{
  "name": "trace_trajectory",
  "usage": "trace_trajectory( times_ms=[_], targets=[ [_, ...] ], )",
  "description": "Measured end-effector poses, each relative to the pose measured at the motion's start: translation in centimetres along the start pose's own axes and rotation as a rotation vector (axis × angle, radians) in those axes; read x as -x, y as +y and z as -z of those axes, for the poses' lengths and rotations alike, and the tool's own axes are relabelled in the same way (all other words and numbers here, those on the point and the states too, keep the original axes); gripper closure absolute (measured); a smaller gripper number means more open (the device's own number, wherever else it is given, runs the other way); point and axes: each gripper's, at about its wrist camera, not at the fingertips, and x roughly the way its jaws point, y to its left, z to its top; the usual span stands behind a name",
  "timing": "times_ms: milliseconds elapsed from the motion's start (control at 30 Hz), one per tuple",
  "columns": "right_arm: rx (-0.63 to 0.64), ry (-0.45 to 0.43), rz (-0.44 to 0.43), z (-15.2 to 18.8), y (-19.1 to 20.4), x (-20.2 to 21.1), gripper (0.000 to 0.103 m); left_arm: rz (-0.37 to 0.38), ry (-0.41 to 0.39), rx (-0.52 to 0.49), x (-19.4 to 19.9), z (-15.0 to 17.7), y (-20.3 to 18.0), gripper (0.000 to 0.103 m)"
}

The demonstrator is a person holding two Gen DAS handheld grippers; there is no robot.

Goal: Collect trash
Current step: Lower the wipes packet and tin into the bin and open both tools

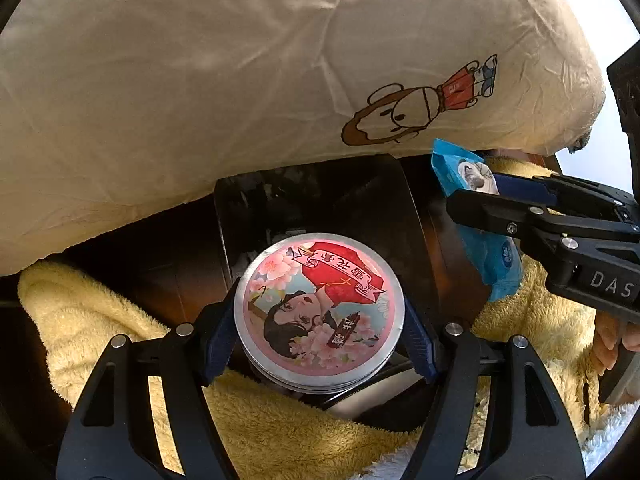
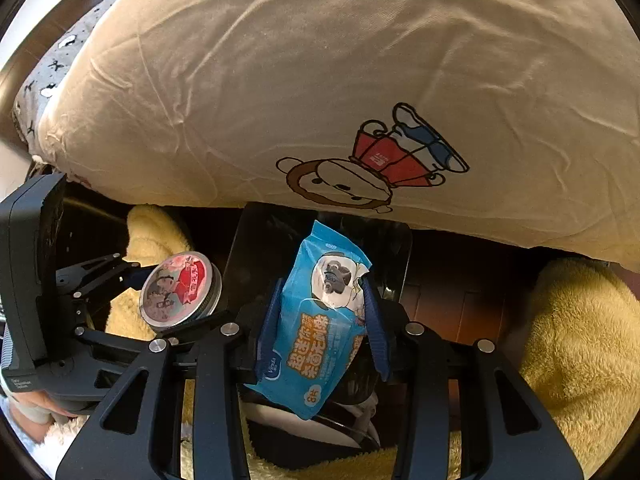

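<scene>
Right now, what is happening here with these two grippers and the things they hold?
A person is collecting trash with a gripper in each hand. The left gripper is clamped on a round tin with a pink picture lid. The right gripper holds a blue wet wipes pack between its pads. Both hang above a dark bin on the wooden floor, beside a cream quilt and a yellow fleece blanket. Nothing has been dropped yet.

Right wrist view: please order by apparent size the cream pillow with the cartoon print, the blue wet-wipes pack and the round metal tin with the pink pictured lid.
1. Cream cartoon-print pillow, largest by far.
2. Blue wet-wipes pack; it sits near the camera, so it may look bigger than it is.
3. Round pink-lidded metal tin, smallest.
</scene>
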Motion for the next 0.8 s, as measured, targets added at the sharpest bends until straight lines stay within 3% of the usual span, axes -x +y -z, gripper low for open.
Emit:
trace_trajectory(
  times_ms=[133,300,500,567,800],
  targets=[
    [-0.01,0.012,0.004,-0.5,0.3,-0.5,0.054,-0.001,0.012,0.005,-0.1,-0.2,0.3,0.036],
    [-0.032,0.008,0.018,-0.8,-0.4,-0.2,0.045,-0.008,-0.009,0.013,0.7,-1.1,-0.5,0.023],
    [-0.048,-0.061,0.038,-1.0,-0.6,2.5,0.021,-0.043,-0.08,0.014,3.3,-1.3,-0.5,0.011],
    [-0.043,-0.095,0.056,-1.3,-1.1,4.1,0.007,-0.053,-0.115,0.017,4.8,-1.3,-0.6,0.008],
    [-0.003,-0.247,0.139,-2.5,0.2,10.2,0.004,-0.11,-0.27,0.007,11.4,-1.4,-1.2,0.008]
  ],
)
